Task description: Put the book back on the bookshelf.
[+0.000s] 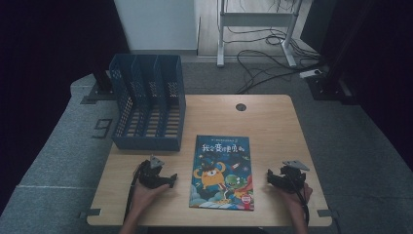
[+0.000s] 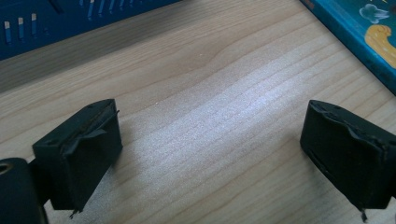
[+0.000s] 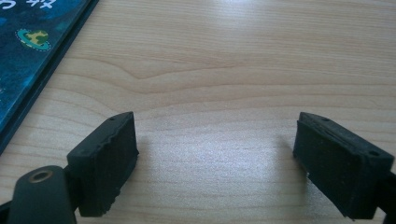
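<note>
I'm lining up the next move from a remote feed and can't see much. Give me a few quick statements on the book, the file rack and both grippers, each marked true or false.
1. The picture book lies flat on the table, cover up. True.
2. The left gripper is shut on the book. False: its jaws stand open over bare wood, with the book's edge off to one side.
3. The blue file rack stands at the table's far left corner, its slots showing no papers. True.
4. The right gripper holds the book's corner. False: it is open, beside the book, not touching it.
5. The book sits inside the rack. False: it lies on the table between the grippers.
</note>
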Available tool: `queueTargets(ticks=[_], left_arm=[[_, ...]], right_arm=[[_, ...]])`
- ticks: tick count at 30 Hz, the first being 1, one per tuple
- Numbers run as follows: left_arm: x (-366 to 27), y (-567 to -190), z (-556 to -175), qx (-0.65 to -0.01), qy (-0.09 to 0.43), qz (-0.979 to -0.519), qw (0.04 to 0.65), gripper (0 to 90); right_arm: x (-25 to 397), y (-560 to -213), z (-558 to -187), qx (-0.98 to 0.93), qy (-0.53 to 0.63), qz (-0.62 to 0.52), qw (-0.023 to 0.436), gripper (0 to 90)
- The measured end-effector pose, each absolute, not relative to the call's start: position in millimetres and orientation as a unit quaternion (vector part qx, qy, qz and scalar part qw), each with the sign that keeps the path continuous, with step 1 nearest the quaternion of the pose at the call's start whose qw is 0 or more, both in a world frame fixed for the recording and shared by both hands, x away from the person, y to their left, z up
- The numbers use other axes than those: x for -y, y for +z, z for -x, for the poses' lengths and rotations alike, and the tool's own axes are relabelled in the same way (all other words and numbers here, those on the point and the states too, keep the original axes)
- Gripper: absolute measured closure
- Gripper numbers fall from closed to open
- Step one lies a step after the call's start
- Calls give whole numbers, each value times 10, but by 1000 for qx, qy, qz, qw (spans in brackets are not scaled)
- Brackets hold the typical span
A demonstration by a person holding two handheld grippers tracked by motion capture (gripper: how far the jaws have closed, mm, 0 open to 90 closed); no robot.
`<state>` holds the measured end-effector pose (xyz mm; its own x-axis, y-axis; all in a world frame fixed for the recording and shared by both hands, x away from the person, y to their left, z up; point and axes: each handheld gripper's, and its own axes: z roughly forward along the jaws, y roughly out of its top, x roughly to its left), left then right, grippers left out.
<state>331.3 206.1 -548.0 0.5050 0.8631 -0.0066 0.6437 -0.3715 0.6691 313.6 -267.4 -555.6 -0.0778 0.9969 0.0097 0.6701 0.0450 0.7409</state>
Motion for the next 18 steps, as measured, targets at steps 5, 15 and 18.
queueTargets(ticks=[5, 15, 18], left_arm=[[-2054, -5479, -3316, -469, 177, -807, 311, 48], [-2001, -5482, -3377, -481, 179, -802, 306, 21], [-2000, -5482, -3372, -482, 180, -801, 306, 23]], right_arm=[[2667, -5553, -3145, -670, 301, -622, 270, 141], [2683, -5553, -3119, -671, 305, -620, 269, 162], [2677, -5554, -3099, -672, 305, -619, 270, 164]])
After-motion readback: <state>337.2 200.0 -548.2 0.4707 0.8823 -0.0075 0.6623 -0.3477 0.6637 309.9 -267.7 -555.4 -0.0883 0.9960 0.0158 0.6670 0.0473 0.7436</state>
